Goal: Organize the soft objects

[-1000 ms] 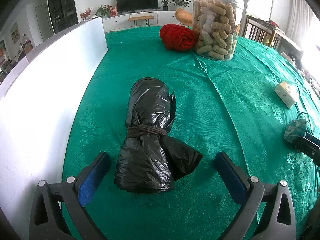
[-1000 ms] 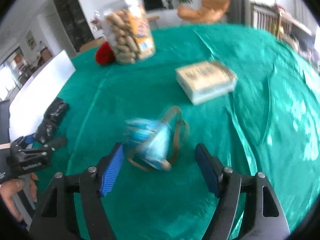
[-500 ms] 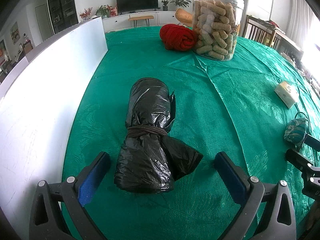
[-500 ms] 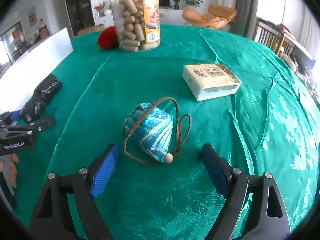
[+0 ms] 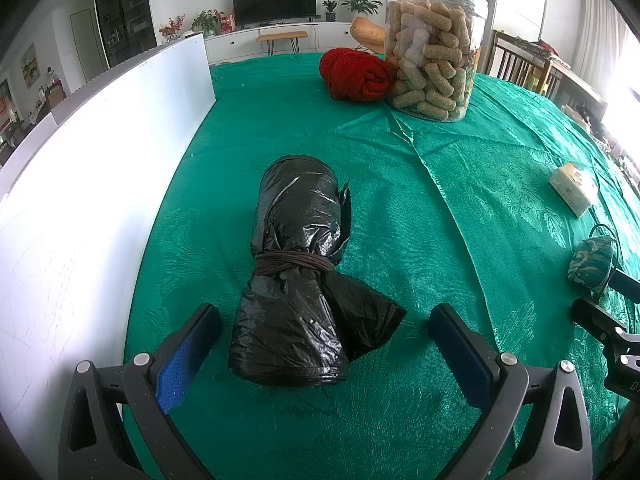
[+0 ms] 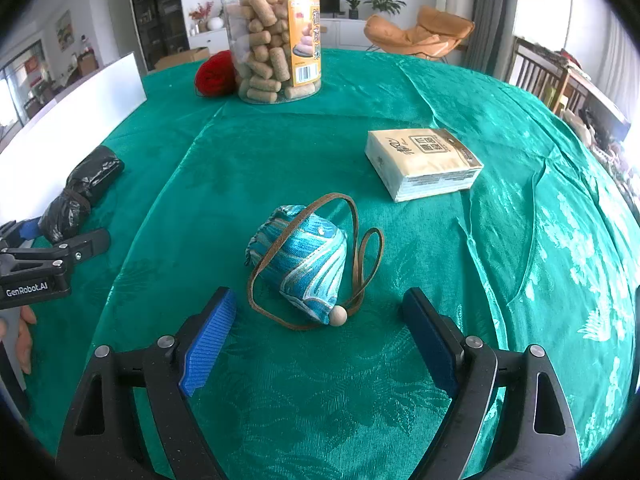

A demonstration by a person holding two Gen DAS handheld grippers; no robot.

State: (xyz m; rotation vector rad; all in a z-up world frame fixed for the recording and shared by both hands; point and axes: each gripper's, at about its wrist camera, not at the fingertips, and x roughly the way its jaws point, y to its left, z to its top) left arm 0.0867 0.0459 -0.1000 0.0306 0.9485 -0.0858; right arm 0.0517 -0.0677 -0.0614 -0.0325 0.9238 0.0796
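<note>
Both grippers are gaping: left gripper (image 5: 324, 344) flanking the black bag (image 5: 300, 276) beside the white board (image 5: 80, 184), right gripper (image 6: 320, 332) flanking the blue pouch (image 6: 302, 260) on green tablecloth (image 6: 440, 260).

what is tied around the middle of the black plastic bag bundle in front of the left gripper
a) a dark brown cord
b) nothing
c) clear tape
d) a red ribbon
a: in the left wrist view a dark brown cord is wound several times around the waist of the black plastic bag bundle, which lies on the green tablecloth between the open fingers of the left gripper.
</note>
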